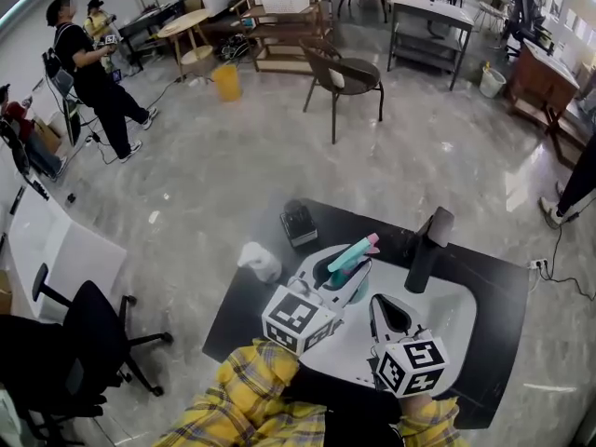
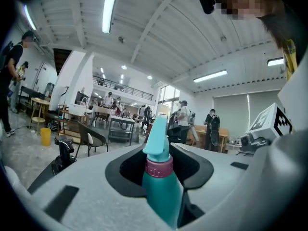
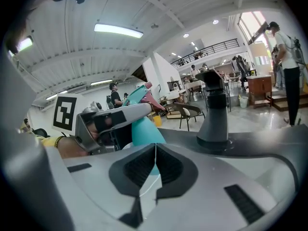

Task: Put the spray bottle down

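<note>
Left hand-held gripper (image 2: 159, 163): jaws partly spread and clamped on the body of the spray bottle (image 2: 161, 189), one jaw on each side, just below the pink collar.

Spray bottle: teal body, teal trigger head, pink nozzle tip. It is carried tilted over the white panel (image 1: 452, 317) of the table (image 1: 244, 310), with the nozzle end uppermost. Whether its base touches the panel cannot be told.

Right hand-held gripper (image 3: 155, 161): jaws pressed together with nothing between them. It sits beside the left one over the same panel and has no part in the grip.

Step in hand, as judged: carrying the bottle to its resting place; it is not yet set down. The next move calls for bringing the bottle upright, lowering it until the base sits flat on a bare part of the table, then spreading the jaws and drawing back without knocking it over. The black post (image 1: 424, 254) stands near on the right and needs clearance.

Count:
- spray bottle: one
- hand-held grippers: two
- table: one, black, with one white panel
- black post: one
- small black box (image 1: 298, 223): one, at the far edge of the table
- white crumpled lump (image 1: 259, 261): one, at the left edge of the table
</note>
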The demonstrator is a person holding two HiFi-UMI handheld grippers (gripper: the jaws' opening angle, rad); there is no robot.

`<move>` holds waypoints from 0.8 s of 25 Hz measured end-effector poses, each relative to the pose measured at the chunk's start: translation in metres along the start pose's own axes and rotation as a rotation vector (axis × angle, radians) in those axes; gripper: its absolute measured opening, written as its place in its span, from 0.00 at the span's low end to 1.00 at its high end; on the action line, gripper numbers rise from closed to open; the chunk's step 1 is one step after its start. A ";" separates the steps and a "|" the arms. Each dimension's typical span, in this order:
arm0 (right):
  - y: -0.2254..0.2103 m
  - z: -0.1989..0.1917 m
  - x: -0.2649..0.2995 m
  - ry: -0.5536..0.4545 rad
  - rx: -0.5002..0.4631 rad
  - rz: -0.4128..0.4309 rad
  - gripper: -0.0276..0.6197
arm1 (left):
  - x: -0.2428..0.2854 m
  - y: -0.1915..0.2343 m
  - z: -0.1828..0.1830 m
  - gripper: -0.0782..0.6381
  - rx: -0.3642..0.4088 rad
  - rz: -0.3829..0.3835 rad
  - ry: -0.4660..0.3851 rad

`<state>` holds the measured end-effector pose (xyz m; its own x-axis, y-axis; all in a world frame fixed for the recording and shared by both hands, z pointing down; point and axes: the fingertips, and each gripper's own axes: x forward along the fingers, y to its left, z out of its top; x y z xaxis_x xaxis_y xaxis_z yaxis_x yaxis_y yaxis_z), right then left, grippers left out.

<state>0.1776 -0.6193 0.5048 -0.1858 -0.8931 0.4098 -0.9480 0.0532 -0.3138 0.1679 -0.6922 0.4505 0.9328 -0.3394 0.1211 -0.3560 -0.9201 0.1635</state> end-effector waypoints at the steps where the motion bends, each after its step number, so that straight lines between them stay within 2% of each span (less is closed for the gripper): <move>1: 0.000 0.001 0.002 0.001 -0.004 -0.001 0.05 | 0.003 0.003 0.000 0.30 0.002 0.002 0.002; 13: 0.003 -0.021 0.021 0.038 0.006 0.001 0.05 | 0.042 0.043 0.004 0.30 0.068 0.037 -0.014; 20: 0.000 -0.034 0.018 0.057 0.024 -0.006 0.05 | 0.062 0.050 0.000 0.30 0.113 0.050 -0.043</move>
<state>0.1657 -0.6204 0.5419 -0.1950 -0.8662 0.4601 -0.9428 0.0363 -0.3313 0.2075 -0.7592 0.4663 0.9164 -0.3914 0.0840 -0.3960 -0.9170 0.0471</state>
